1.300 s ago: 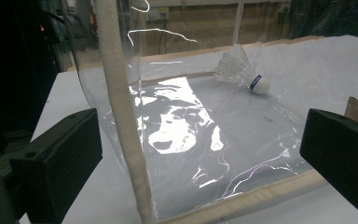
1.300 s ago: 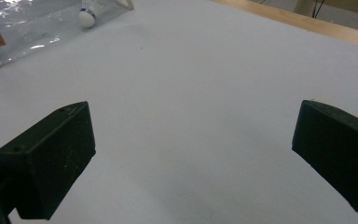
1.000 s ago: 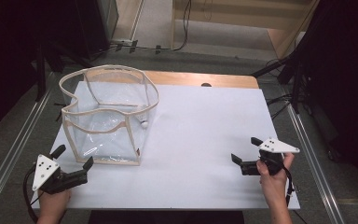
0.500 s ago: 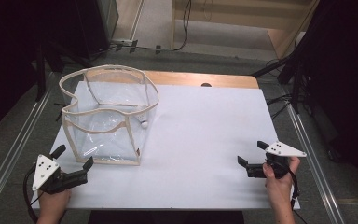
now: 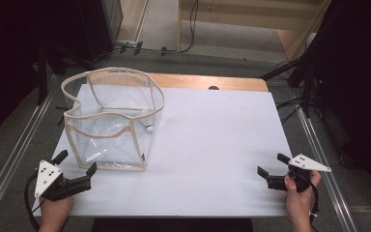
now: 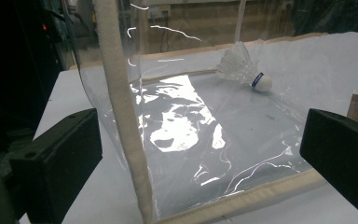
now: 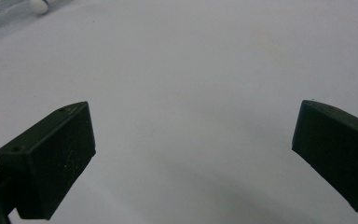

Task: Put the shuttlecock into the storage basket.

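Observation:
A clear plastic bin (image 5: 111, 121) with cream trim stands on the left of the white table (image 5: 212, 130). Inside it lies a white shuttlecock (image 5: 149, 128), close to the bin's right wall. My left gripper (image 5: 77, 162) is open at the near left, just in front of the bin's near corner. In the left gripper view the cream corner post (image 6: 121, 116) rises between the jaws of the left gripper (image 6: 200, 158), with the shuttlecock (image 6: 244, 67) behind the plastic. My right gripper (image 5: 271, 164) is open at the near right, over bare table. The right gripper (image 7: 191, 149) holds nothing.
A wooden strip (image 5: 207, 81) runs along the table's far edge. Metal rails (image 5: 14, 159) flank the table on both sides. Black stands and cables (image 5: 299, 72) sit on the floor beyond it. In the right gripper view the shuttlecock's cork (image 7: 39, 5) peeks in at the top left.
My right gripper has drifted a little to the right and toward the near edge of the table. The left gripper, bin and shuttlecock have stayed put.

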